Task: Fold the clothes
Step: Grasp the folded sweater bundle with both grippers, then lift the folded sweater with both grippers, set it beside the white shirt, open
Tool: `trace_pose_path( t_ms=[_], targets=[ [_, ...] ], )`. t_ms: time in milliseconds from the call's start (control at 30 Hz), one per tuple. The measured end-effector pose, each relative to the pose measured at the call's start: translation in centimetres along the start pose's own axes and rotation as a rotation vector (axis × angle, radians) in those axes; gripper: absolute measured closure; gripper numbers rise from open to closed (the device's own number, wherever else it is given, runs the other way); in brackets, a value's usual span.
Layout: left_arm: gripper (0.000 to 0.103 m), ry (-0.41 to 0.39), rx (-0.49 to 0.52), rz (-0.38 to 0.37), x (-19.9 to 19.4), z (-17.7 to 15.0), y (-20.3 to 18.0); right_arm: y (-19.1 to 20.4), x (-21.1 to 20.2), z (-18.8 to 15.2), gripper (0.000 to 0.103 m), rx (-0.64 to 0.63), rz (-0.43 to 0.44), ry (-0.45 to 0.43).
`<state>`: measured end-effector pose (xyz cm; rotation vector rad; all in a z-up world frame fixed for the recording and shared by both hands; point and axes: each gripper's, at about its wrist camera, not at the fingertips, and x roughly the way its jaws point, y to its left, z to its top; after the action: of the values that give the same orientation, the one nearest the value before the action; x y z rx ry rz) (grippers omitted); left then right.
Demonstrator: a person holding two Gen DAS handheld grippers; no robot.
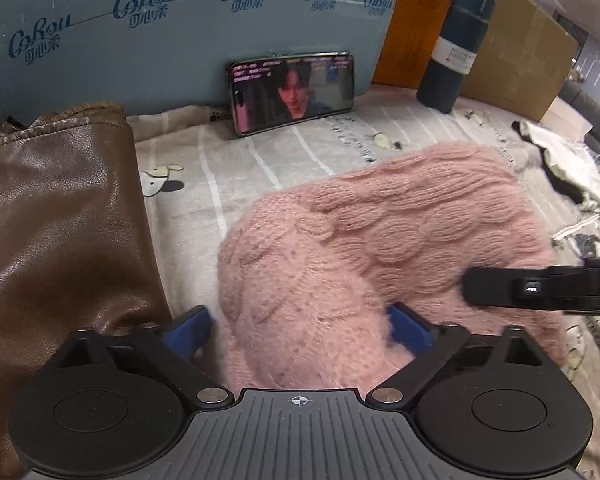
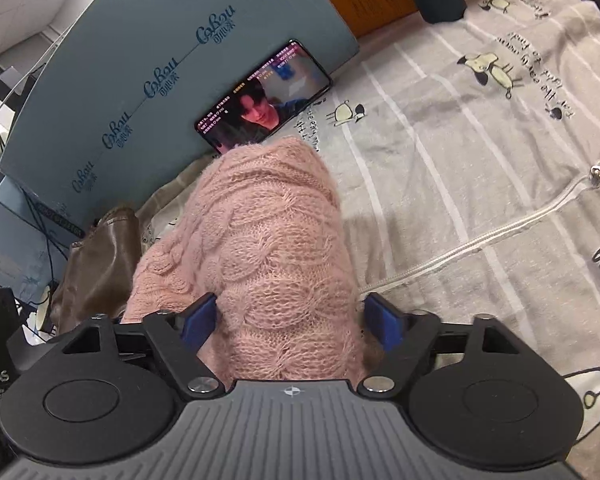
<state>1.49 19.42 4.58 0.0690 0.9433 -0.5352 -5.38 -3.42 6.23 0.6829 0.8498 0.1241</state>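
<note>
A fluffy pink cable-knit sweater (image 1: 380,240) lies bunched on the striped bed sheet (image 1: 228,168). My left gripper (image 1: 300,328) is open, its blue pads (image 1: 192,328) standing wide on either side of the sweater's near end. In the right wrist view the sweater (image 2: 268,248) runs away from me as a thick ridge. My right gripper (image 2: 292,316) straddles that ridge. Its left pad (image 2: 202,320) brushes the knit, and a thin gap shows at the other pad, so it is open. The right tool's black body (image 1: 540,288) hangs over the sweater's right side.
A brown leather garment (image 1: 60,240) lies at the left. A phone (image 1: 292,92) leans on a blue printed board (image 1: 140,40) at the back. A dark flask (image 1: 456,48) and cardboard (image 1: 520,48) stand back right. A black and white garment (image 1: 568,172) lies right. A white zip (image 2: 500,232) crosses the sheet.
</note>
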Motion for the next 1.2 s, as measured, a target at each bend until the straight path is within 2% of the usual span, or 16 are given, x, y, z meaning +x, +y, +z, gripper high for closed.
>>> trace_pose_path(
  t_ms=[33, 67, 167, 267, 433, 533, 633, 767, 867, 1033, 1167, 1200],
  targets=[
    [0.032, -0.003, -0.011, -0.021, -0.1, 0.0, -0.1, 0.1, 0.0, 0.0, 0.042, -0.001, -0.001, -0.003],
    [0.051, -0.006, -0.022, -0.042, -0.2, 0.0, -0.1, 0.2, 0.0, 0.0, 0.048, -0.007, -0.006, -0.006],
    [0.061, -0.024, -0.059, -0.076, -0.3, -0.3, -0.2, 0.3, -0.2, 0.1, 0.061, 0.0, 0.003, -0.012],
    [0.069, -0.049, -0.133, -0.107, -1.0, -0.1, 0.1, 0.5, -1.1, 0.4, 0.067, -0.001, 0.037, -0.033],
    [0.07, -0.122, -0.128, -0.171, -1.9, 1.9, -2.3, -0.1, -4.4, 2.1, 0.068, 0.017, 0.086, -0.133],
    [0.07, -0.163, -0.091, -0.227, -1.2, 4.5, -5.2, -1.7, -7.2, 4.2, 0.068, 0.028, 0.07, -0.212],
    [0.07, -0.202, -0.045, -0.286, 0.5, 7.5, -9.1, -4.5, -10.1, 6.7, 0.068, 0.045, 0.025, -0.303],
    [0.069, -0.22, -0.007, -0.361, 5.1, 11.1, -15.2, -8.8, -13.0, 10.4, 0.068, 0.067, -0.081, -0.396],
    [0.069, -0.189, -0.005, -0.399, 9.1, 12.8, -19.1, -12.2, -14.0, 12.9, 0.068, 0.096, -0.172, -0.423],
    [0.069, -0.166, 0.074, -0.41, 13.7, 15.2, -24.5, -17.5, -14.9, 15.3, 0.068, 0.165, -0.277, -0.448],
    [0.068, -0.113, 0.138, -0.381, 16.4, 15.9, -26.8, -21.1, -14.0, 16.0, 0.068, 0.197, -0.353, -0.399],
    [0.064, -0.103, 0.146, -0.37, 16.8, 15.7, -27.1, -21.5, -13.7, 16.0, 0.068, 0.197, -0.365, -0.385]
  ],
)
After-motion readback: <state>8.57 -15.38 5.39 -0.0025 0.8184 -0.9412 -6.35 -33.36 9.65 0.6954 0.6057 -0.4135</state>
